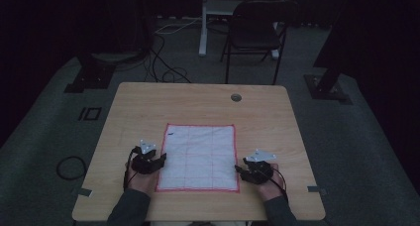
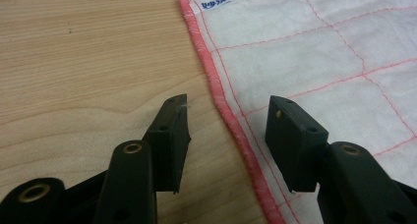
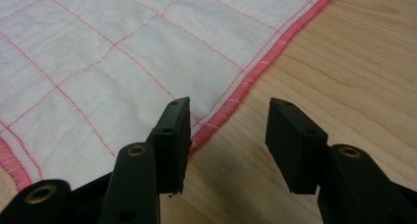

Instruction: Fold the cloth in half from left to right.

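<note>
A white cloth [image 1: 199, 156] with a red grid and a red hem lies flat on the wooden table [image 1: 138, 112]. My left gripper [image 1: 159, 160] sits at the cloth's left edge near the front corner, open. In the left gripper view the cloth's hem [image 2: 221, 96] runs between the jaws of that gripper [image 2: 228, 135], and a small blue label [image 2: 216, 3] shows near the far corner. My right gripper [image 1: 239, 170] is at the cloth's right edge, open. In the right gripper view the hem [image 3: 246, 84] passes between the jaws of that gripper [image 3: 228, 135].
A round cable hole [image 1: 236, 97] sits near the table's far edge. Beyond the table stand a black folding chair [image 1: 255, 30] and a white desk leg [image 1: 202, 23]. Cables [image 1: 163, 67] trail over the grey floor. Dark stand bases [image 1: 91, 75] flank the table.
</note>
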Demonstrator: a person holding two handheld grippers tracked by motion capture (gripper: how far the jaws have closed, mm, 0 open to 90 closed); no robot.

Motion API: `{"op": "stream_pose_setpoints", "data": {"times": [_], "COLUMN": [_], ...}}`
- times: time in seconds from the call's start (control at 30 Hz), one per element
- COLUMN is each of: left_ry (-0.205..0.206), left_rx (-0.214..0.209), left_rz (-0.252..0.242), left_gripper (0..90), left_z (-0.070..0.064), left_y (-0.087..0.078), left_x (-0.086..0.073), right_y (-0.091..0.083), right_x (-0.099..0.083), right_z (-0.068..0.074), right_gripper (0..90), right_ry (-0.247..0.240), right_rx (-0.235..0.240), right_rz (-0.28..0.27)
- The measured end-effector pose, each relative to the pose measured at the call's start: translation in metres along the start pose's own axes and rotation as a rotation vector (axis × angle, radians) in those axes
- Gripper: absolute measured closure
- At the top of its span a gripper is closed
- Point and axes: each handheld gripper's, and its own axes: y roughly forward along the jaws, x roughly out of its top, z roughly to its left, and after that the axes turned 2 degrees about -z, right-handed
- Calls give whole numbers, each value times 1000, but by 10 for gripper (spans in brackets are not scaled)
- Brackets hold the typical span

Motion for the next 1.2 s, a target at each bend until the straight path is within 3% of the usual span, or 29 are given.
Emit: {"op": "stream_pose_setpoints", "data": {"times": [0.27,0.47,0.57,0.63,0.73,0.87,1.07,1.2], "left_ry": [8,11,15,14,8,-20,-30,-47], "left_rx": [8,7,-2,-24,-41,-73,-106,-133], "left_rz": [21,47,41,36,30,27,34,11], "left_gripper": [478,572,668,774,843,865,876,879], "left_z": [-6,-11,-14,-15,-15,-8,-2,0], "left_y": [7,5,5,5,5,5,5,2], "left_x": [8,10,9,9,8,8,10,13], "right_y": [2,4,3,3,3,4,4,4], "right_x": [0,0,0,0,0,0,0,0], "right_z": [2,2,3,3,3,2,2,1], "right_gripper": [522,521,521,521,521,521,521,521], "right_ry": [-7,-9,-12,-11,-8,-7,-9,-5], "right_rx": [3,5,7,7,6,4,4,3], "right_rz": [5,15,14,13,13,13,13,13]}}
